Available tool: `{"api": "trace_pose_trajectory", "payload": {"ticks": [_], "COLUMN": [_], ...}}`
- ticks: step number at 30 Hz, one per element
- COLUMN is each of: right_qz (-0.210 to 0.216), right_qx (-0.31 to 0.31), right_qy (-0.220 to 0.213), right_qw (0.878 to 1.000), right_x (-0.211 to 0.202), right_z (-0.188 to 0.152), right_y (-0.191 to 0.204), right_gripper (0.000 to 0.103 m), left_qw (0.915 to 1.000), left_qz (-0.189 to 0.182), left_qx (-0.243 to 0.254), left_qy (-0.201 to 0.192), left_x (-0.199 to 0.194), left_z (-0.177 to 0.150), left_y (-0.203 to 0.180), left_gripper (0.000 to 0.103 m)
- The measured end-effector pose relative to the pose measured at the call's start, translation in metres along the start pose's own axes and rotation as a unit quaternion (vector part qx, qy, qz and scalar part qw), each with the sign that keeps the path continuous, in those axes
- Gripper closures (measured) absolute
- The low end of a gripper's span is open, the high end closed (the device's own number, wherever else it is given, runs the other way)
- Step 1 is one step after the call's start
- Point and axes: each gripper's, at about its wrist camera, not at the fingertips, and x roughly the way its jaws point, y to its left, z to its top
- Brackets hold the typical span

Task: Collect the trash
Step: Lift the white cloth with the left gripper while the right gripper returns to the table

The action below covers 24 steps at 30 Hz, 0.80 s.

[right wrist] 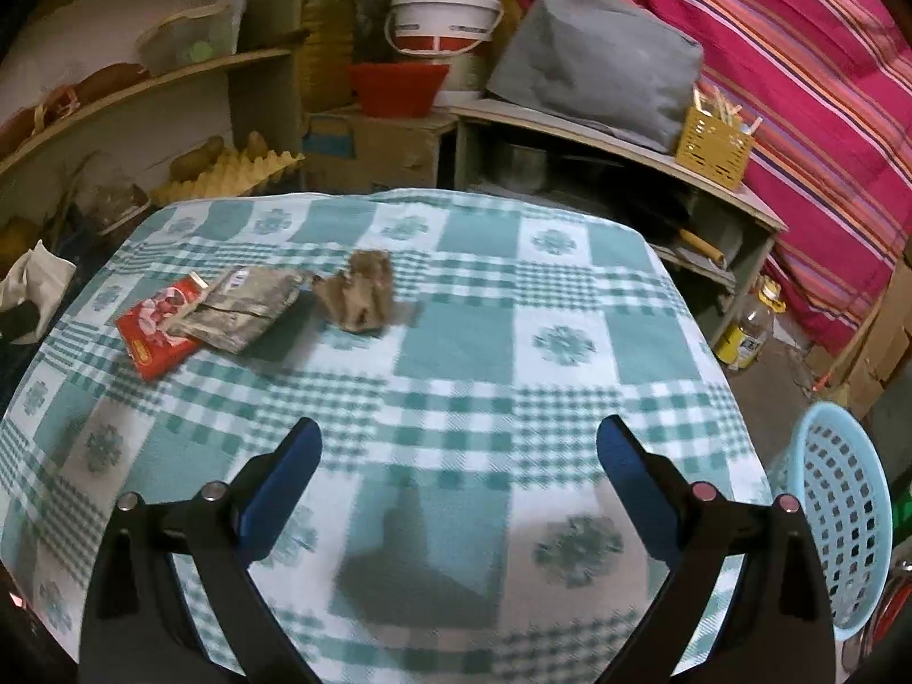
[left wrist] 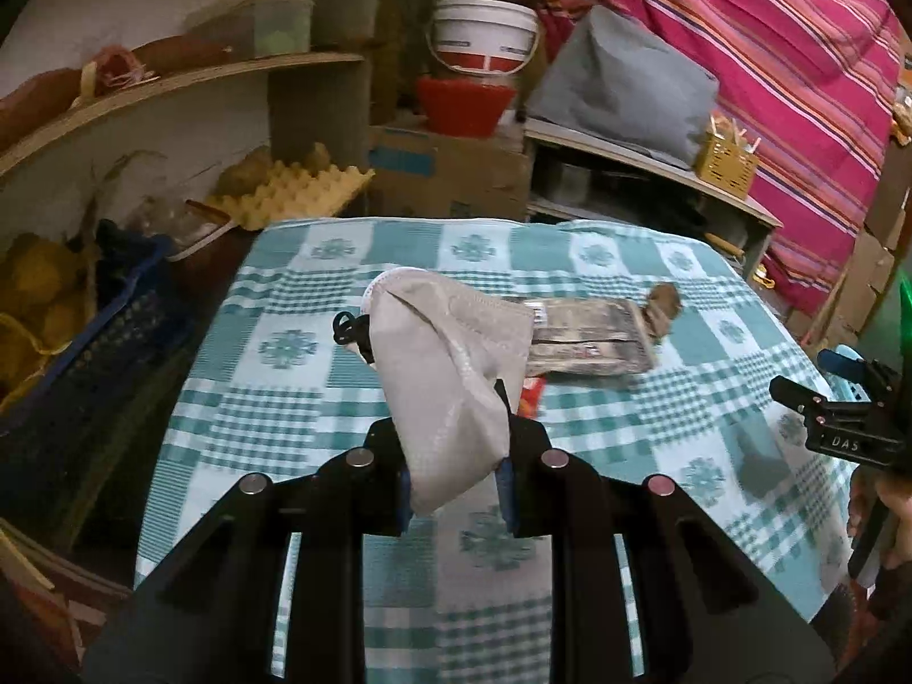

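My left gripper [left wrist: 456, 456] is shut on a grey face mask [left wrist: 450, 359] with a black ear loop and holds it above the checked tablecloth [left wrist: 598, 416]. It also shows at the left edge of the right wrist view [right wrist: 34, 279]. On the cloth lie a silver wrapper [right wrist: 245, 308], a red packet [right wrist: 162, 330] partly under it, and a crumpled brown paper [right wrist: 362, 290]. My right gripper [right wrist: 459, 473] is open and empty over the near part of the table. It shows at the right edge of the left wrist view [left wrist: 838, 427]. A light blue mesh basket [right wrist: 843, 518] stands beyond the table's right edge.
Shelves with an egg tray [left wrist: 296, 194] stand at the left. A white bucket [left wrist: 484, 34] on a red bowl [left wrist: 464, 105] sits behind. A grey bag [right wrist: 598, 62], a yellow basket [right wrist: 712, 148] and a striped pink cloth [right wrist: 798, 57] are at the right.
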Motion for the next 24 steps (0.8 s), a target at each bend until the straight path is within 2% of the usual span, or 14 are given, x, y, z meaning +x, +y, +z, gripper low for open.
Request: {"api": "trace_pose_trajectory", "payload": {"ticks": [3,16,21,24], "right_qz": [-0.001,0.049,0.056,0.076], "right_qx": [-0.002,0.012,0.022,0.044], "right_qy": [0.005,0.022,0.043,0.059], "right_qw": [1.0,0.999,0.997,0.994], "right_x": [0.006,0.044,0.072,0.086], "right_z": [0.009,0.04,0.046,0.05], "right_y": [0.012,0.068,0.083,0.084], "right_gripper": [0.008,0.008,0.008,0.009], "left_qw": [1.0,0.9992,0.9988,0.9986], "left_qz": [0.006,0.012,0.016,0.017], "left_qx": [-0.004,-0.037,-0.043,-0.047], "left_qy": [0.003,0.011,0.018,0.02], "left_x": [0.005,0.026,0.035,0.037], "left_z": [-0.001,-0.01,-0.015,-0.015], "left_y": [0.013,0.066,0.077,0.081], "left_gripper": [0.083,0.083,0.083,0.083]}}
